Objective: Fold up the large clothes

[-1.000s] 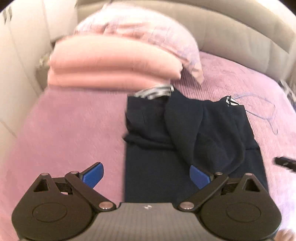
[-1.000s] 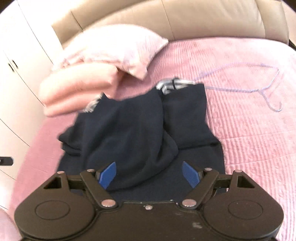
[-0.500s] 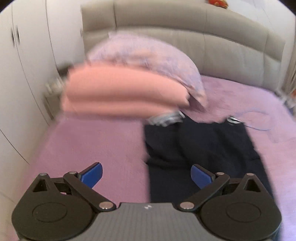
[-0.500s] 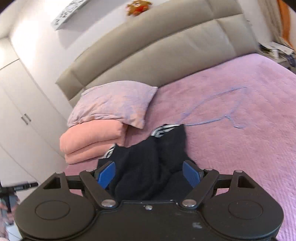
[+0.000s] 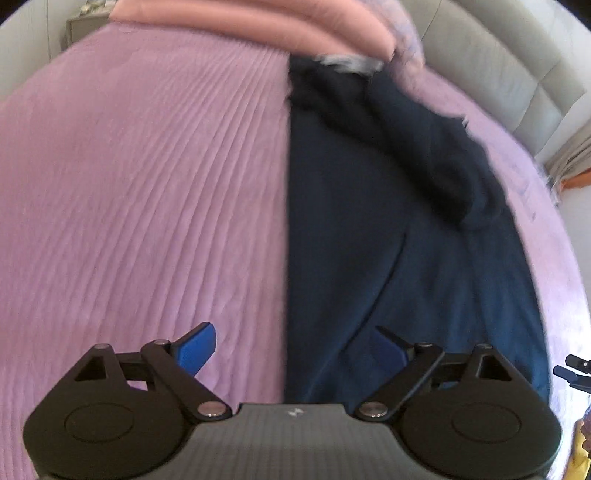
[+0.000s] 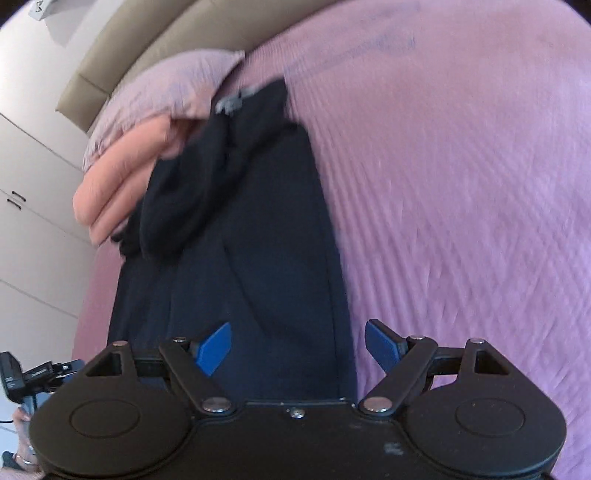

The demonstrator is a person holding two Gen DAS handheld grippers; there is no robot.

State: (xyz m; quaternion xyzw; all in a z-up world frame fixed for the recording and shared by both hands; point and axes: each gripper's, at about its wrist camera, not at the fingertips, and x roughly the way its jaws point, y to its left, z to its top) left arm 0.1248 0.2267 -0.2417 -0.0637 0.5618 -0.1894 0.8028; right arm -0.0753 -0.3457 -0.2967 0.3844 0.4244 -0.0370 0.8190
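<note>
A dark navy garment [image 5: 406, 229] lies lengthwise on the purple bedspread [image 5: 140, 184], its upper part bunched near the pillows. My left gripper [image 5: 295, 349] hovers low over the garment's near left edge; its jaws stand wide and are closing, one blue pad over the bedspread, the other over the cloth, neither pressing. In the right wrist view the same garment [image 6: 251, 240] runs up the middle. My right gripper [image 6: 298, 347] is open over the garment's near right edge, one pad above the cloth and one above the bedspread [image 6: 461, 203].
Folded pink blankets [image 5: 258, 22] and a lilac pillow [image 6: 166, 88] sit at the head of the bed against a beige padded headboard [image 6: 155, 48]. White wardrobe doors [image 6: 29, 221] stand to the left. The other gripper's tip [image 5: 574, 369] shows at the right edge.
Both grippers dropped toward the bed and tilted down, from a raised view of the headboard to close over the garment's near end. The garment itself lies as before.
</note>
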